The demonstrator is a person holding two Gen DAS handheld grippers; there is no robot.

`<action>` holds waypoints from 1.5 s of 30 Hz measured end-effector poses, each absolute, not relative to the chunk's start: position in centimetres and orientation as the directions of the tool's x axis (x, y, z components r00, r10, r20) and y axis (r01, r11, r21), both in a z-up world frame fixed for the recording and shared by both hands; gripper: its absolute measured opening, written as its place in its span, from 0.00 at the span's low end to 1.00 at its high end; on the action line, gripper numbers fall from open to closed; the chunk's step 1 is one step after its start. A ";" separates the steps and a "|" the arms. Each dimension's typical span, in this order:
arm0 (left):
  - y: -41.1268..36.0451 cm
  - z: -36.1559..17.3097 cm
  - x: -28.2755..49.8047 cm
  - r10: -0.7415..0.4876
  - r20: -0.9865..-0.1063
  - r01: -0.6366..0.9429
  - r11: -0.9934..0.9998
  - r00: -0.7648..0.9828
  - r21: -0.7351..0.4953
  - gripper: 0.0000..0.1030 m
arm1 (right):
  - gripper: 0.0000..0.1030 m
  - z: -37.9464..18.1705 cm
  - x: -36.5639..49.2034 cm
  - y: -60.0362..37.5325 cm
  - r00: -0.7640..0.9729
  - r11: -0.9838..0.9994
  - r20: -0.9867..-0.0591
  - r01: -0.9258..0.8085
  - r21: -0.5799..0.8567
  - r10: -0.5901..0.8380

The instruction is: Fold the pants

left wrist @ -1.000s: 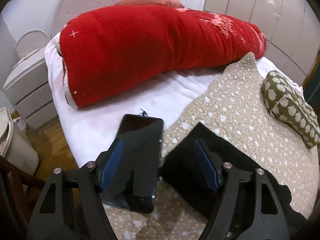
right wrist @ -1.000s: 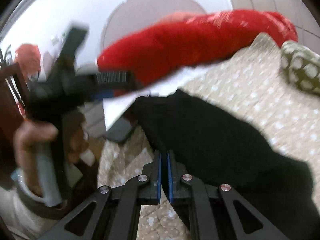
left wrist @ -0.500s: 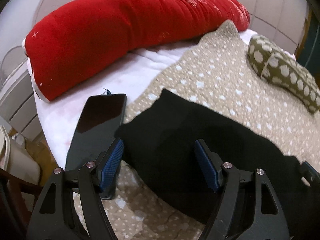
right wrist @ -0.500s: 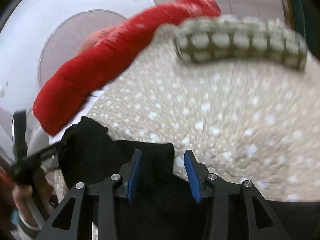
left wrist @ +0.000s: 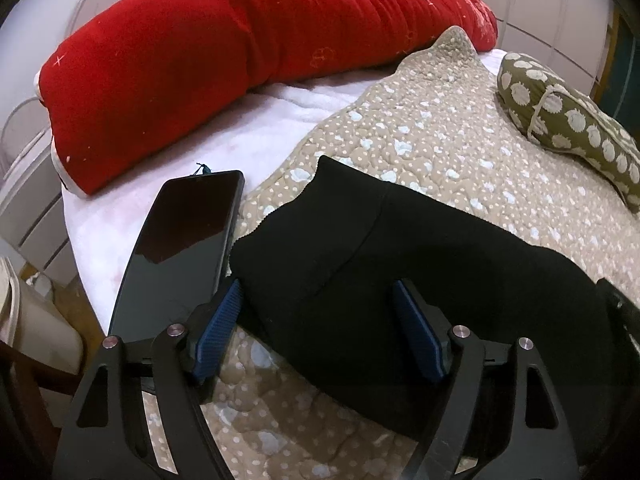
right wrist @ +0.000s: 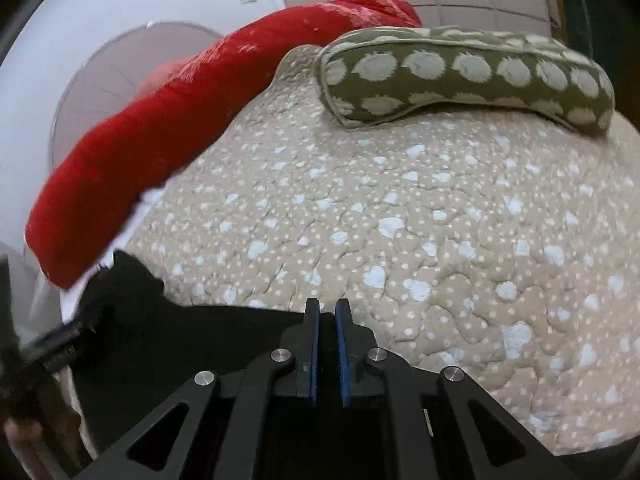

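Your left tool (left wrist: pixel 316 332) is wide open, and its two blue pads sit low over the black pants (left wrist: pixel 360 264), one pad at each side of the near edge. Nothing is pinched between them. Your right tool (right wrist: pixel 327 344) has its blue pads almost together, with only a thin gap between them. The black cloth lies right under them, but you cannot tell if any cloth is caught in that gap. In the right wrist view the pants (right wrist: pixel 168 340) fill the space from 6 to 9 o'clock, and your other tool shows blurry at 8 o'clock. The pants lie flat on the tan dotted quilt (left wrist: pixel 432 140) on the bed. A dark phone (left wrist: pixel 180 248) lies just beside the pants at 9 o'clock in the left wrist view, partly on the white blanket (left wrist: pixel 280 120). Farther off, at 2 o'clock, a green pillow with pale spots (left wrist: pixel 568 124) rests on the quilt. At the far end, around 12 o'clock, a long red pillow (left wrist: pixel 240 48) stretches across the bed.
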State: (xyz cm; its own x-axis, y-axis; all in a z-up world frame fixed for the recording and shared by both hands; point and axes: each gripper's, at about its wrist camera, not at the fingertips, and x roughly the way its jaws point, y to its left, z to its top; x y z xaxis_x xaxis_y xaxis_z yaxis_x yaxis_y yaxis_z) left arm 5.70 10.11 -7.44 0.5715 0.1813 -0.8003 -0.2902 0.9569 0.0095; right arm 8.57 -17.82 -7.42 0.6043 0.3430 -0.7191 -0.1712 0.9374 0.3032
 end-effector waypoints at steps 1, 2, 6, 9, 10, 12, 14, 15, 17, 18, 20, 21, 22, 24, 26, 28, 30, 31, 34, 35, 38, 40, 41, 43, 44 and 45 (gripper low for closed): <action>10.3 -7.3 5.7 0.173 -0.804 -0.289 0.957 0.569 0.001 0.76 | 0.07 -7.1 8.5 -18.1 0.608 0.932 -0.709 -0.170 0.321 0.356; 10.5 -7.2 5.7 0.168 -0.808 -0.291 0.957 0.565 -0.005 0.76 | 0.07 -6.5 8.1 -18.4 0.617 0.928 -0.699 -0.166 0.332 0.361; 10.4 -5.9 5.3 0.166 -0.803 -0.304 0.953 0.573 -0.019 0.76 | 0.11 -2.9 5.2 -19.6 0.659 0.925 -0.656 -0.192 0.327 0.368; 9.4 -4.9 5.0 0.165 -0.782 -0.281 0.959 0.602 -0.013 0.76 | 0.12 -1.8 2.9 -17.6 0.636 0.920 -0.665 -0.290 0.265 0.391; 8.9 -4.6 4.9 0.161 -0.775 -0.267 0.964 0.611 -0.011 0.76 | 0.12 -1.8 2.1 -16.5 0.624 0.912 -0.668 -0.332 0.242 0.405; 8.2 -4.8 5.1 0.156 -0.777 -0.253 0.967 0.610 -0.005 0.76 | 0.12 -2.5 0.9 -14.7 0.586 0.892 -0.685 -0.388 0.232 0.433; 7.3 -5.6 5.5 0.165 -0.783 -0.241 0.970 0.600 0.021 0.76 | 0.12 -3.8 0.5 -12.9 0.555 0.880 -0.703 -0.418 0.227 0.445; 7.1 -5.9 5.6 0.184 -0.782 -0.240 0.970 0.596 0.045 0.76 | 0.12 -4.4 0.2 -12.5 0.539 0.879 -0.717 -0.421 0.224 0.441; 6.7 -6.9 5.8 0.221 -0.792 -0.228 0.968 0.569 0.107 0.76 | 0.12 -6.2 -1.0 -11.8 0.498 0.878 -0.754 -0.426 0.217 0.428; 6.9 -7.1 5.6 0.222 -0.789 -0.226 0.968 0.573 0.108 0.76 | 0.12 -6.7 -1.6 -11.9 0.500 0.878 -0.752 -0.426 0.220 0.430; 7.4 -7.0 5.2 0.214 -0.785 -0.233 0.968 0.582 0.091 0.76 | 0.12 -7.0 -2.6 -12.7 0.505 0.873 -0.735 -0.421 0.247 0.452; 7.5 -7.0 5.2 0.209 -0.788 -0.236 0.968 0.579 0.084 0.76 | 0.12 -7.0 -2.9 -13.4 0.499 0.870 -0.732 -0.411 0.272 0.464; 7.6 -6.8 5.1 0.203 -0.791 -0.238 0.968 0.577 0.074 0.76 | 0.13 -6.7 -3.1 -14.1 0.495 0.870 -0.730 -0.398 0.291 0.471; 7.7 -6.3 4.8 0.191 -0.791 -0.239 0.969 0.582 0.058 0.76 | 0.17 -5.6 -3.6 -15.5 0.526 0.886 -0.723 -0.372 0.278 0.448; 7.5 -5.5 4.3 0.173 -0.783 -0.231 0.972 0.598 0.039 0.76 | 0.20 -4.7 -4.5 -17.2 0.576 0.914 -0.717 -0.335 0.230 0.392; 7.0 -5.0 3.9 0.154 -0.777 -0.215 0.976 0.610 0.024 0.76 | 0.21 -4.3 -4.8 -19.0 0.602 0.934 -0.719 -0.293 0.205 0.347; 6.2 -4.4 3.5 0.119 -0.773 -0.189 0.982 0.623 -0.001 0.76 | 0.22 -4.6 -5.1 -21.0 0.614 0.954 -0.732 -0.238 0.183 0.294; 5.6 -4.2 3.2 0.104 -0.769 -0.174 0.985 0.630 -0.010 0.76 | 0.22 -4.6 -5.2 -21.8 0.616 0.961 -0.740 -0.214 0.174 0.271; 3.7 -4.0 2.6 0.063 -0.764 -0.122 0.992 0.642 -0.022 0.76 | 0.23 -5.0 -5.9 -23.9 0.620 0.974 -0.751 -0.155 0.164 0.226; 2.9 -4.0 2.4 0.052 -0.765 -0.105 0.994 0.642 -0.021 0.76 | 0.23 -5.0 -6.2 -24.5 0.626 0.976 -0.749 -0.144 0.164 0.218; 1.2 -4.4 1.8 0.045 -0.767 -0.073 0.997 0.640 -0.002 0.76 | 0.23 -4.8 -6.9 -25.3 0.636 0.983 -0.749 -0.128 0.135 0.186; 0.3 -4.6 1.5 0.034 -0.769 -0.050 0.999 0.638 0.003 0.76 | 0.23 -4.7 -7.4 -25.8 0.642 0.988 -0.750 -0.111 0.112 0.157; -0.1 -4.7 1.3 0.028 -0.771 -0.039 0.999 0.637 0.004 0.76 | 0.23 -4.6 -7.5 -26.3 0.646 0.990 -0.750 -0.097 0.105 0.143; -0.6 -4.8 1.1 0.022 -0.769 -0.028 1.000 0.639 0.005 0.76 | 0.23 -4.4 -8.1 -27.5 0.666 0.993 -0.737 -0.050 0.110 0.115; -0.8 -4.9 1.0 0.020 -0.767 -0.025 1.000 0.641 0.005 0.76 | 0.23 -4.5 -8.2 -28.0 0.671 0.992 -0.733 -0.036 0.123 0.116; -0.9 -5.0 1.0 0.018 -0.768 -0.024 1.000 0.640 0.004 0.76 | 0.24 -4.6 -8.3 -28.6 0.671 0.990 -0.732 -0.021 0.136 0.115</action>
State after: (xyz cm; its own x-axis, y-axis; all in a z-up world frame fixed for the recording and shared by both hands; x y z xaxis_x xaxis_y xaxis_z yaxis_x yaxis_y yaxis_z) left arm 1.00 -0.87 -5.01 0.6402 0.0184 -0.7680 -0.0240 0.9997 0.0039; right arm -8.34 -28.59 -4.57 0.6711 0.1150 -0.7324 -0.0213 0.9905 0.1360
